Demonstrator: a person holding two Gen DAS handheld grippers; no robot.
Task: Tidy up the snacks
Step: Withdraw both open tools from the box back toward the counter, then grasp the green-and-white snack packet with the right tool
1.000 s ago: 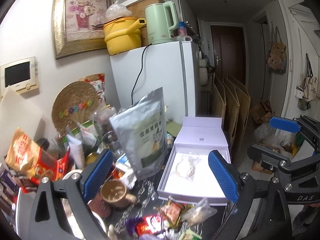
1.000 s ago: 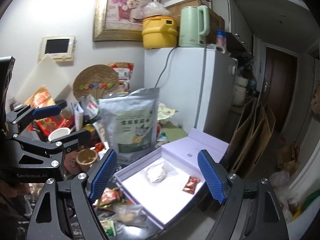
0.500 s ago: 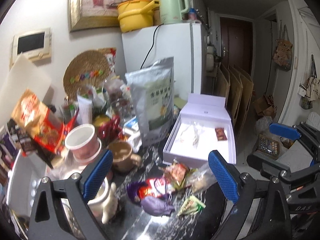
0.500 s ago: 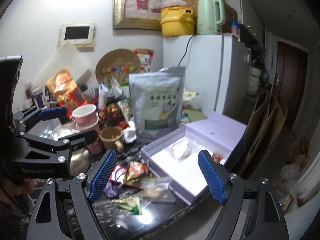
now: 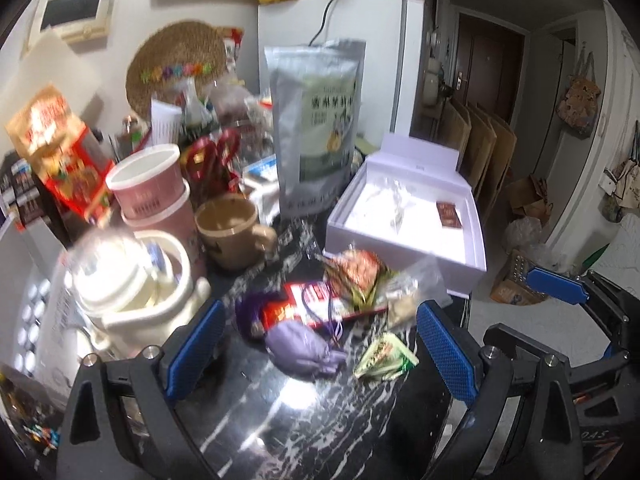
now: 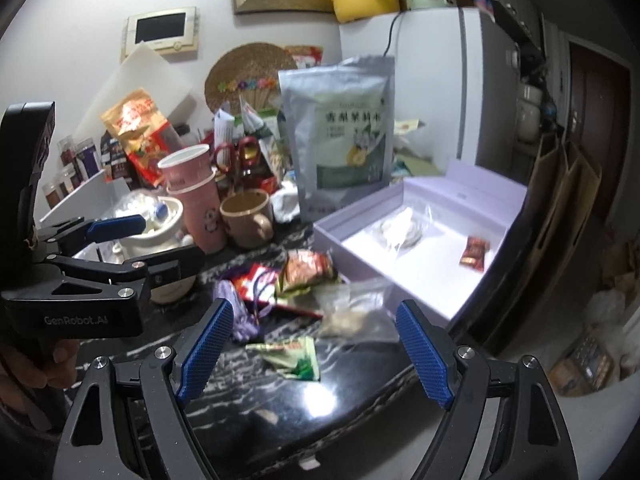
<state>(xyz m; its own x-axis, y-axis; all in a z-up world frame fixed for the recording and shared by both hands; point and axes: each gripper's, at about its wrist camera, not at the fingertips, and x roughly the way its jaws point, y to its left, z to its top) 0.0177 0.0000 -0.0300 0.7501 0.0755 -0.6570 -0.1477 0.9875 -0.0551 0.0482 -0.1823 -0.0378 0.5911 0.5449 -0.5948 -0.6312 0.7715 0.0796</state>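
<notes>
Small snack packets lie in a heap on the black marble counter (image 5: 280,408): a red-and-white packet (image 5: 316,304), a purple pouch (image 5: 300,346), a green packet (image 5: 386,356) (image 6: 294,358) and a clear bag (image 6: 354,312). Behind them an open lilac box (image 5: 472,256) (image 6: 332,236) holds a clear bag (image 6: 400,228) and a small red packet (image 5: 448,214) (image 6: 474,252). My left gripper (image 5: 320,348) hangs open just above the heap. Over the counter's front edge my right gripper (image 6: 316,344) is open too, holding nothing.
A tall silver pouch (image 5: 320,128) stands behind the box. A brown mug (image 5: 232,230), stacked pink cups (image 5: 148,188) and a white pot (image 5: 132,292) crowd the left. A white fridge (image 6: 432,92) rises at the back; to the right the counter drops off to the floor.
Both grippers have pulled back and tilted down, so the snack heap now sits between their fingers. A small red packet now lies in the box. Both stay open.
</notes>
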